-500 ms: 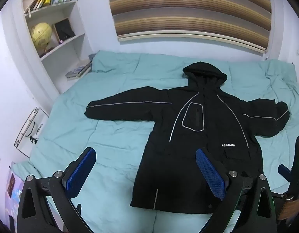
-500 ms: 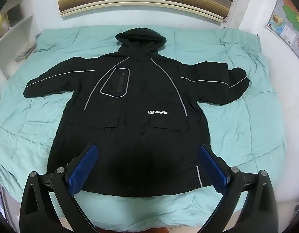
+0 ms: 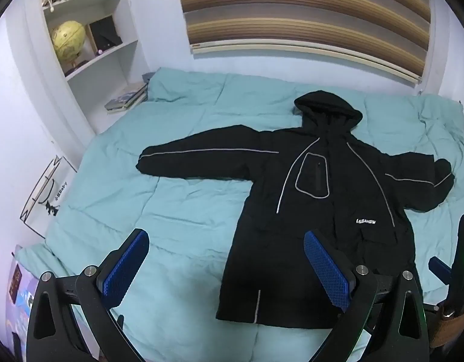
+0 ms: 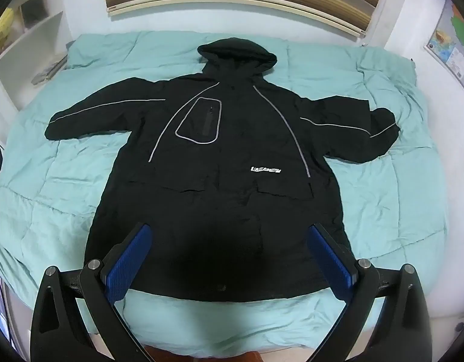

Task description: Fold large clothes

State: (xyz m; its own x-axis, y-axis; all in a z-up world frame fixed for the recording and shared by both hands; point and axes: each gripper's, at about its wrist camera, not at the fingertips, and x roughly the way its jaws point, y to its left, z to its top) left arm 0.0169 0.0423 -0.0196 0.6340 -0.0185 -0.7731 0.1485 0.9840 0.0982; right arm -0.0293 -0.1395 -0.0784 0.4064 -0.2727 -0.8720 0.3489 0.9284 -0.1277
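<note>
I see a black hooded jacket (image 4: 219, 181) spread flat, front side up, on the teal quilt (image 4: 391, 199) of the bed. White lettering on its chest (image 4: 265, 169) reads roughly "LAEANEW", though I can't make out every letter. On the wall by the bed, a line-drawn sticker (image 3: 48, 190) carries small print ending in "Baby". The jacket's long axis runs from the hem, nearest me, to the hood (image 4: 236, 52), which points at the far wall and the striped blind (image 3: 304, 9). Both sleeves stretch out sideways across that axis, one toward the bookshelf (image 3: 90, 30) with the yellow globe (image 3: 67, 40). My left hand-held gripper (image 3: 225, 267) hangs over the quilt beside the jacket's hem corner, its blue pads spread wide with nothing between them. My right hand-held gripper (image 4: 228, 259) hovers above the lower jacket, equally wide and gripping nothing.
</note>
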